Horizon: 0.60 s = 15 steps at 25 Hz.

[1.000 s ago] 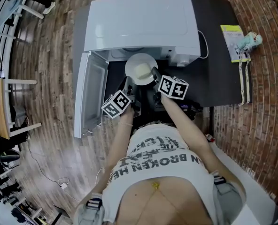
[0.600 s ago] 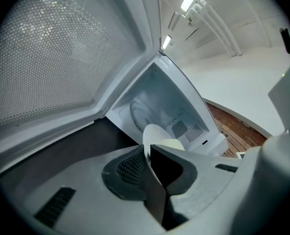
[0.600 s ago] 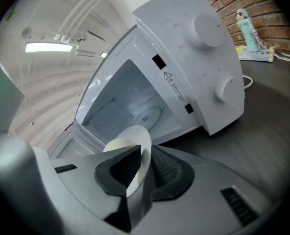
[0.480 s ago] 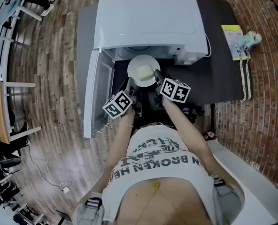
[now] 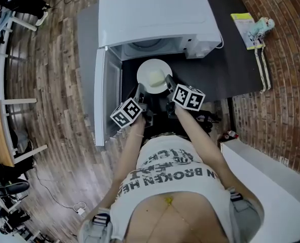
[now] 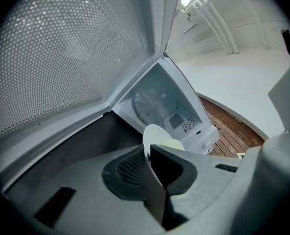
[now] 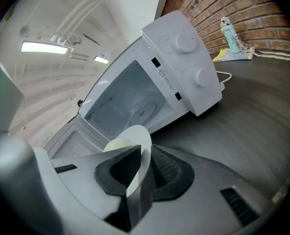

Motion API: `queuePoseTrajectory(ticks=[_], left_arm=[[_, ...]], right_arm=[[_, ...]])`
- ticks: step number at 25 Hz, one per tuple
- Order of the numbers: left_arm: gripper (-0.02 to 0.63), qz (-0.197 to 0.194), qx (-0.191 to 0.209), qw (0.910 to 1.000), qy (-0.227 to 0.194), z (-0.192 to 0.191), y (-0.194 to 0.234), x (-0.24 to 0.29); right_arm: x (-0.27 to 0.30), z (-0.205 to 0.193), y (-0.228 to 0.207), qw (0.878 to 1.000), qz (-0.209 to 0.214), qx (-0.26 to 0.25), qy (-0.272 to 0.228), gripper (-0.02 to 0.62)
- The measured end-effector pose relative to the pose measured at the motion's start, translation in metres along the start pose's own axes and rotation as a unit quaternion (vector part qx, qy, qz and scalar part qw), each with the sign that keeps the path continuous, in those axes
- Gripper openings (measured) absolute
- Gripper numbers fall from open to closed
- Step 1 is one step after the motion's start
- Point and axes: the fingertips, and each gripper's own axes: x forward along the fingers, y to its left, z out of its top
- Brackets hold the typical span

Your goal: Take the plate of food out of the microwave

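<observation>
- Left gripper (image 6: 147, 155): jaws clamped on the near-left rim of the plate (image 5: 151, 75).
- Right gripper (image 7: 144, 155): jaws clamped on the near-right rim.
- Plate with pale food (image 5: 155, 78) is held outside the microwave (image 5: 155, 19), over the dark table (image 5: 231, 75).
- Judged: removal nearly done; next needs a level carry and a set-down spot.
- Open door (image 5: 103, 100) stands near the left gripper; booklet (image 5: 242, 27) lies well apart.

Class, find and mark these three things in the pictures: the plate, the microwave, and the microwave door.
plate (image 5: 146, 67): head view, bare rim at its upper left.
microwave (image 5: 155, 16): head view, middle of its white top.
microwave door (image 5: 108, 95): head view, middle of the open door's panel.
</observation>
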Motion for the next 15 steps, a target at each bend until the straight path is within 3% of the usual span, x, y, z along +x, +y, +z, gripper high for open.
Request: queuePoseTrajectory(ticks=[15], left_arm=[[0.044, -0.016, 0.033, 0.999, 0.027, -0.014, 0.01, -0.02]], right_arm=[[-0.021, -0.031, -0.002, 0.999, -0.013, 0.023, -0.032, 0.061]])
